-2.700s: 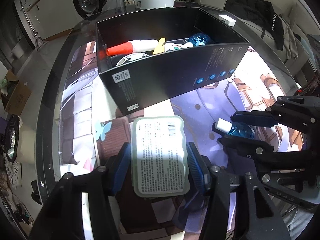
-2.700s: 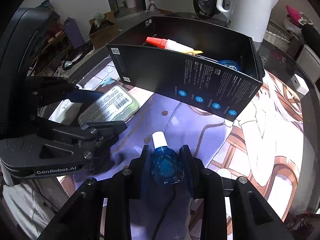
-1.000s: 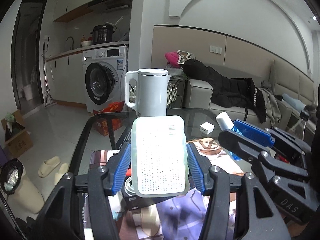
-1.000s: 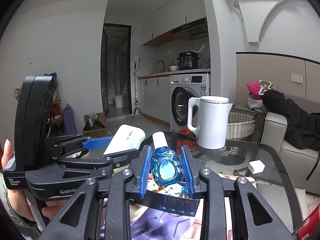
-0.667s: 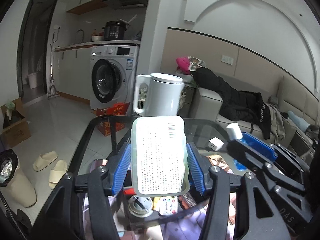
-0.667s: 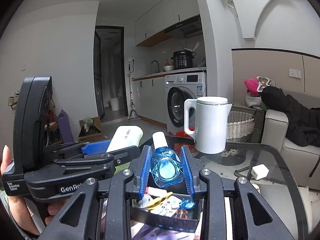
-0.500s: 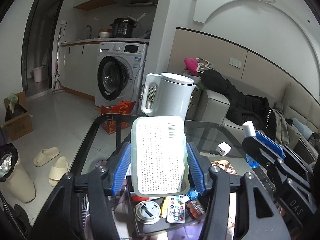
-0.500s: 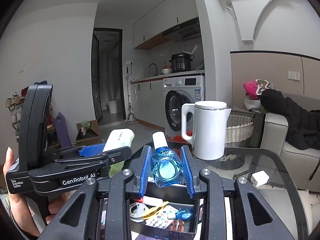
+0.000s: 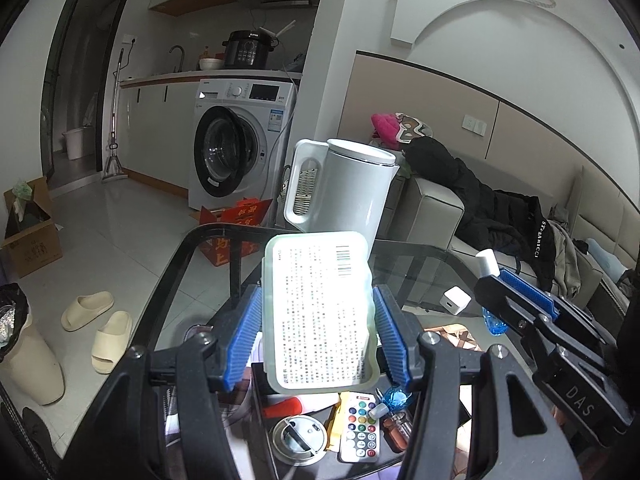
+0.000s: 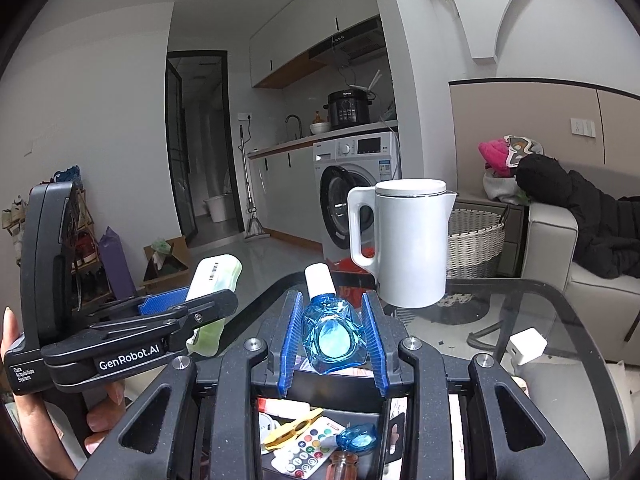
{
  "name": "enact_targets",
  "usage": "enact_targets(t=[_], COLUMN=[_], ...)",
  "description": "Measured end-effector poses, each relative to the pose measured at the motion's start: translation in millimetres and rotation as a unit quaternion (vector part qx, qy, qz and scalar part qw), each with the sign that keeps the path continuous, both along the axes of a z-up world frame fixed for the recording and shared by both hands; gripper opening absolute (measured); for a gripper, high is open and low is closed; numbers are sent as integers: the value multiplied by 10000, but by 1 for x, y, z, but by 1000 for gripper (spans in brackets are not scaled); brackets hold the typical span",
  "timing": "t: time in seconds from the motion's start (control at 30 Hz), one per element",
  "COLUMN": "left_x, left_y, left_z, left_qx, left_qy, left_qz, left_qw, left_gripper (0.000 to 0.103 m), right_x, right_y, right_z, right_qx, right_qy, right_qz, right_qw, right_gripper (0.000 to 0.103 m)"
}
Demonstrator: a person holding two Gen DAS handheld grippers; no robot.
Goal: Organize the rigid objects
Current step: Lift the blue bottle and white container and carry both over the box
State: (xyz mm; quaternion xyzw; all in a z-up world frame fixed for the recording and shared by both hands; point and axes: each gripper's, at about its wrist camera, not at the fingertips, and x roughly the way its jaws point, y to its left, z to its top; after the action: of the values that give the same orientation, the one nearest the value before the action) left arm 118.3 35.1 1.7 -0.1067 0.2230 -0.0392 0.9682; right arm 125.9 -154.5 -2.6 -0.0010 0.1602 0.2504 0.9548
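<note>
Left gripper (image 9: 318,334) clamps the case (image 9: 318,312), right gripper (image 10: 331,338) pinches the bottle (image 10: 330,330), both above the box (image 10: 320,436). Lower each into a free gap before letting go.

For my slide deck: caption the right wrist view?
Right gripper holds a blue bottle above the black box of small items.

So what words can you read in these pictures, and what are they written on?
"GenRobot.AI": side of the left claw.
"Data Acquisition System": its black handle.
"DAS": arm of the right claw.
"STARRICCI", roughly: black jacket on the sofa.
Too small or blurred: print on the pale green rectangular case, washing machine labels, black cooker badge, red floor box characters.
</note>
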Motion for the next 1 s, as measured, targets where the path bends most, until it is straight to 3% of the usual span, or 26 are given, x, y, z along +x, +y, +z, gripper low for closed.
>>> enact_targets(t=[0.53,1.0], left_x=[17,37], left_y=[-9,-24], left_z=[-9,-44], left_qx=[-55,-88], left_qy=[289,1287], left_qz=[-177,-374], left_qw=[9994,9909], left_gripper=[55,55], right_x=[22,43], right_y=[-1,0], right_z=[-12,-39], right_qx=[-6,-258], right_qy=[292,1292], right_qz=[60,121], right_qw=[9996,9912], right_gripper=[31,31])
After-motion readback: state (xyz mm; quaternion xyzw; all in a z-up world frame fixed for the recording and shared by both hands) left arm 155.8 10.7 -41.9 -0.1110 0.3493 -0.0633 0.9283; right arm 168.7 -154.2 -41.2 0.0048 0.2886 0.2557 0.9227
